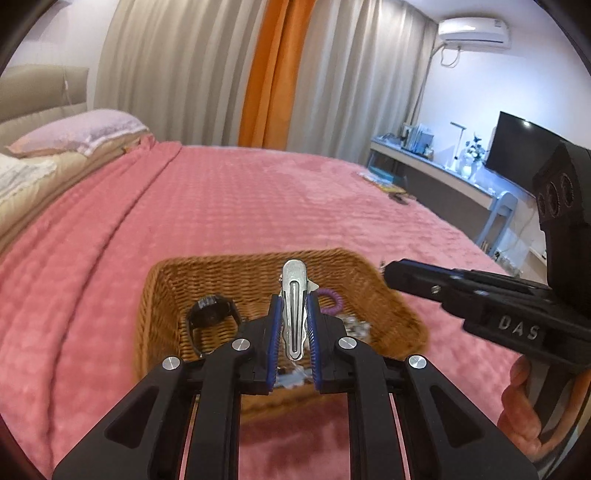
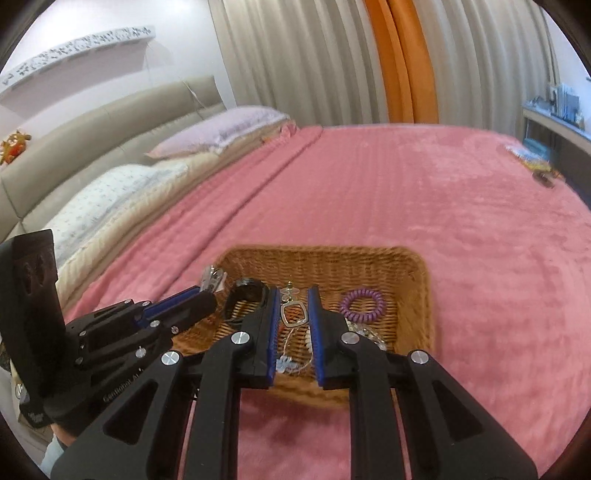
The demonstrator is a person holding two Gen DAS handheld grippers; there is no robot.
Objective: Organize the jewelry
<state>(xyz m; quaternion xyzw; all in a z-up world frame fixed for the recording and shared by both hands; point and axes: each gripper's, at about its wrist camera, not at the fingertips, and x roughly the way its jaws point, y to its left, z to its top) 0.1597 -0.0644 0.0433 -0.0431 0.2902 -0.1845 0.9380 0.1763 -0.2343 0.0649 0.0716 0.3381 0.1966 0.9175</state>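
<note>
1. The bed (image 2: 424,192) fills both views under a pink quilted blanket; a beige padded headboard (image 2: 110,122) and two pillows (image 2: 225,127) sit at its far end, with grey and orange curtains (image 1: 266,70) behind.
2. A worktop (image 1: 436,166) along the right wall carries a dark screen (image 1: 521,147), a lamp and small clutter too blurred to name; an air conditioner (image 1: 474,31) hangs above.
3. The wicker basket (image 2: 417,291) rests on the blanket just ahead of both tools.
4. The left tongs (image 1: 294,325) are closed on a silver hair clip (image 1: 294,295), held upright over the basket.
5. The right tongs (image 2: 293,321) hover above the basket with a gap between the blue pads and nothing gripped.
6. Inside lie a black watch (image 2: 245,295), a purple coil hair tie (image 2: 362,301), a silver square ring-shaped piece (image 2: 294,314) and a tangle of small silver and pearl items, partly hidden by the fingers and hard to identify.
</note>
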